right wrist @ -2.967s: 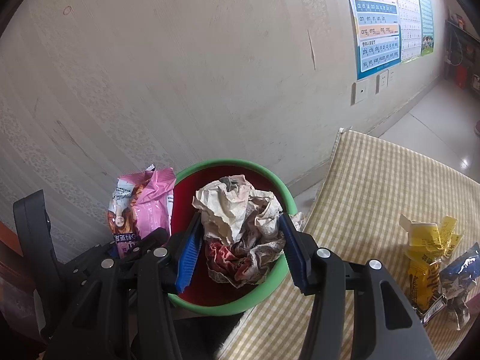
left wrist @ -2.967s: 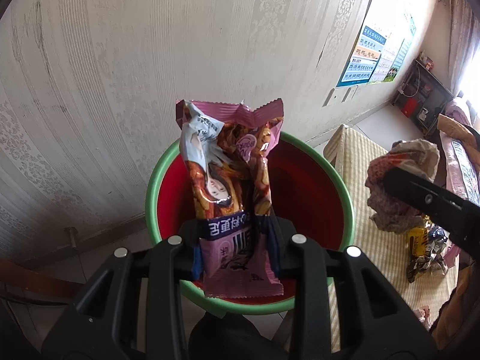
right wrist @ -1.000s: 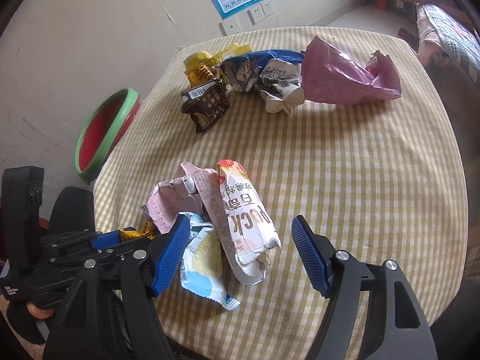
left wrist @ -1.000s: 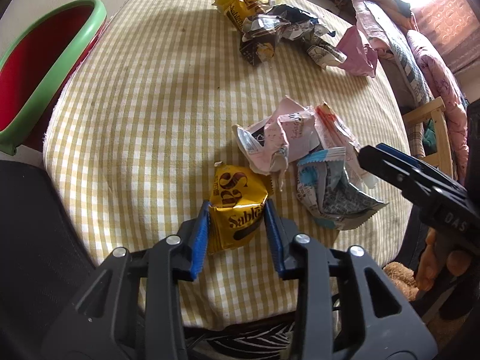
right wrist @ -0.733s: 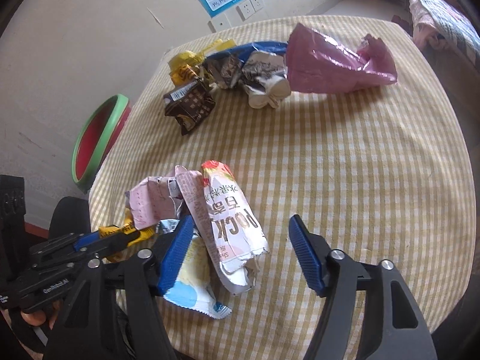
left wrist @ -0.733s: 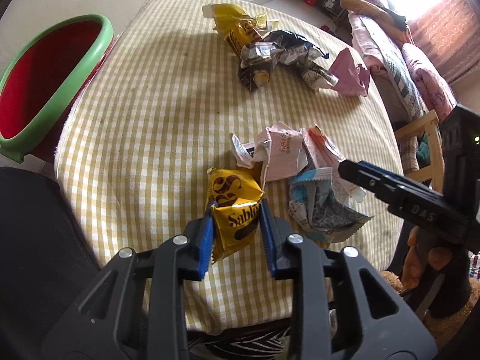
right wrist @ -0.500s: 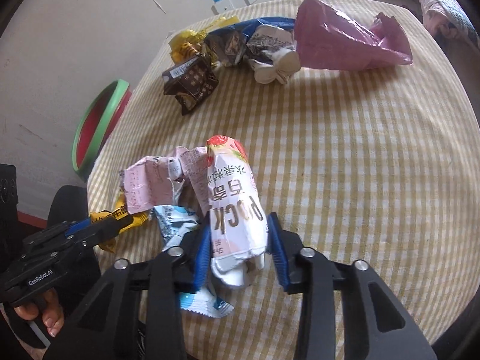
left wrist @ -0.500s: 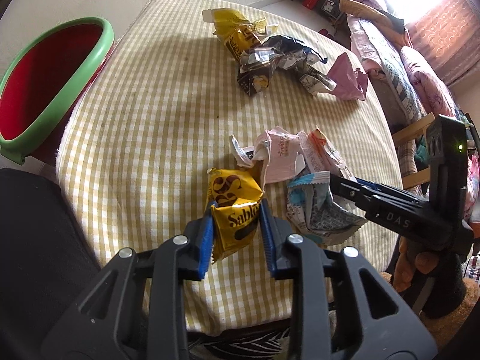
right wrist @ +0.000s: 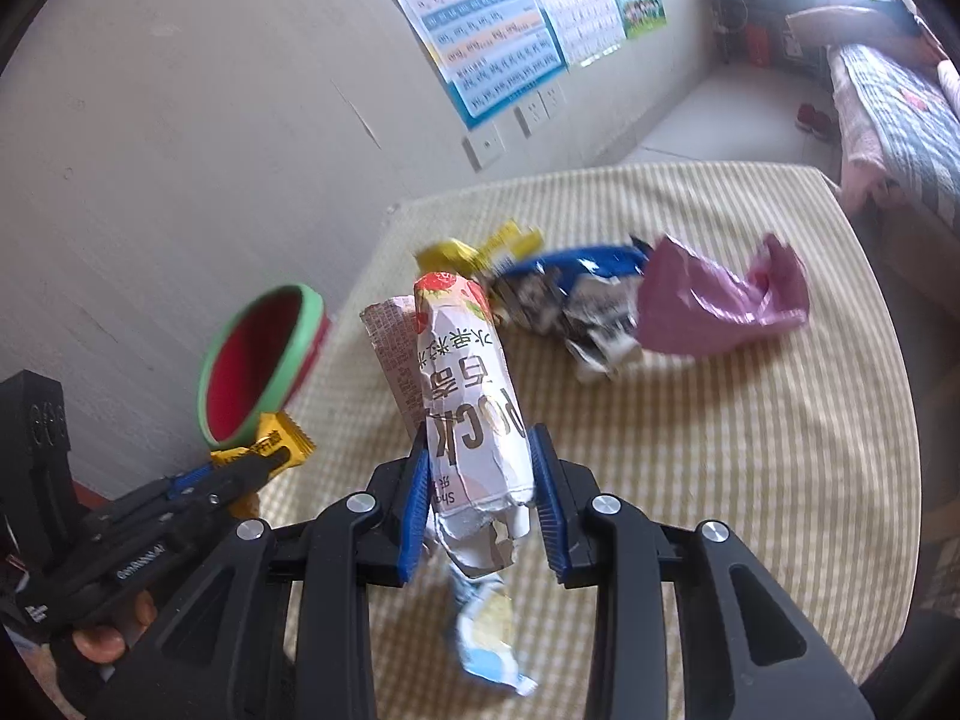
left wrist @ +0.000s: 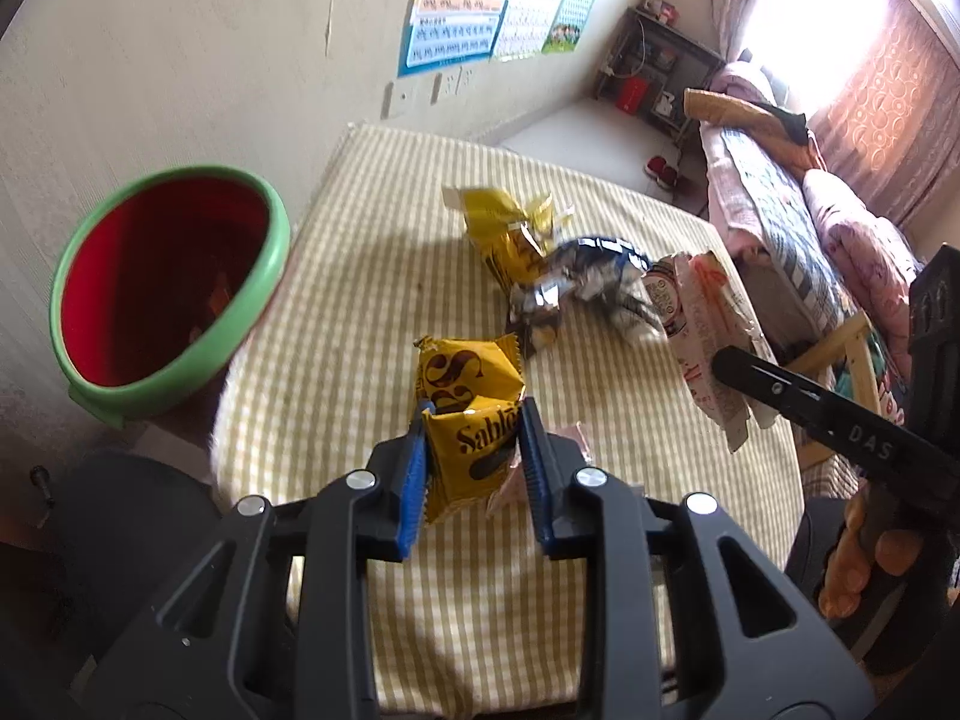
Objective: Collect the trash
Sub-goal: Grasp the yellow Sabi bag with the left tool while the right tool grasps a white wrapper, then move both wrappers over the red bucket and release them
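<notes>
Spanning both views, the checked worktop [left wrist: 360,276] carries a trash pile [left wrist: 576,282], the red bin [left wrist: 162,294] beside its edge. Only the right wrist view shows the pink bag [right wrist: 720,306]. Right tool [right wrist: 483,510] clamps the white wrapper [right wrist: 468,384], long axis pointing away toward the wall; left tool [left wrist: 474,468] grips the yellow packet [left wrist: 468,408] above the cloth.

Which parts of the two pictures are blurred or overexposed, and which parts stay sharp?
Left wrist view: the window is blown out white, the bin rim slightly smeared, the yellow wrapper in the left hand-held gripper sharp. Right wrist view: the table trash and checked cloth show motion blur, the white wrapper in the right hand-held gripper stays crisp.
</notes>
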A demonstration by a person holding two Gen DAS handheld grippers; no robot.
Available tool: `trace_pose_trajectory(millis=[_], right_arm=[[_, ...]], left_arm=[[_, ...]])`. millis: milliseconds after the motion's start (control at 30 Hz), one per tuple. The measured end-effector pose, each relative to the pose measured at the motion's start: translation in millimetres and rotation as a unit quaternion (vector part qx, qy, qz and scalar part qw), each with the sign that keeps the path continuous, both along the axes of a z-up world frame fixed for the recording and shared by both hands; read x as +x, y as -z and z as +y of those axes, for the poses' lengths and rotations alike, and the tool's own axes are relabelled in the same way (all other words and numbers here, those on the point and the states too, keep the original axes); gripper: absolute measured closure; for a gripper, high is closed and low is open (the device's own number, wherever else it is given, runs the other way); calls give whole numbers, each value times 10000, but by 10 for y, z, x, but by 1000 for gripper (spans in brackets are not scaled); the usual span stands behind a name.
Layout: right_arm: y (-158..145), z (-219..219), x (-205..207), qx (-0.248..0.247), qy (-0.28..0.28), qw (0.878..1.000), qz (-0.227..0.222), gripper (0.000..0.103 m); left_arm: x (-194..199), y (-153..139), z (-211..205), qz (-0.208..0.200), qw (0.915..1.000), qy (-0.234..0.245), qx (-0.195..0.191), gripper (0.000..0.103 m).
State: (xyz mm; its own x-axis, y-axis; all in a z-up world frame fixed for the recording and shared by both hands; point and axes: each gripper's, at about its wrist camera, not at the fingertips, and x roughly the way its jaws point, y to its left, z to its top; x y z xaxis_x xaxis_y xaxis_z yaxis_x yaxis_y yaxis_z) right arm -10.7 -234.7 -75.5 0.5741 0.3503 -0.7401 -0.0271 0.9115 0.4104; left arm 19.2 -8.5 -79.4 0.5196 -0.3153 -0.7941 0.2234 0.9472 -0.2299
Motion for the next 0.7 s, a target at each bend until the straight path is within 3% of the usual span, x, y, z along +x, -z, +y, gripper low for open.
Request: trace_pose_trajectory(millis=[367, 700], right_arm=[[-229, 390, 92, -92, -293, 9990, -315, 71], [-288, 677, 195, -196, -561, 9977, -337, 71]], left_arm=[[99, -268, 182, -621, 9971, -410, 135, 75], [144, -284, 412, -719, 9951, -680, 61, 75]])
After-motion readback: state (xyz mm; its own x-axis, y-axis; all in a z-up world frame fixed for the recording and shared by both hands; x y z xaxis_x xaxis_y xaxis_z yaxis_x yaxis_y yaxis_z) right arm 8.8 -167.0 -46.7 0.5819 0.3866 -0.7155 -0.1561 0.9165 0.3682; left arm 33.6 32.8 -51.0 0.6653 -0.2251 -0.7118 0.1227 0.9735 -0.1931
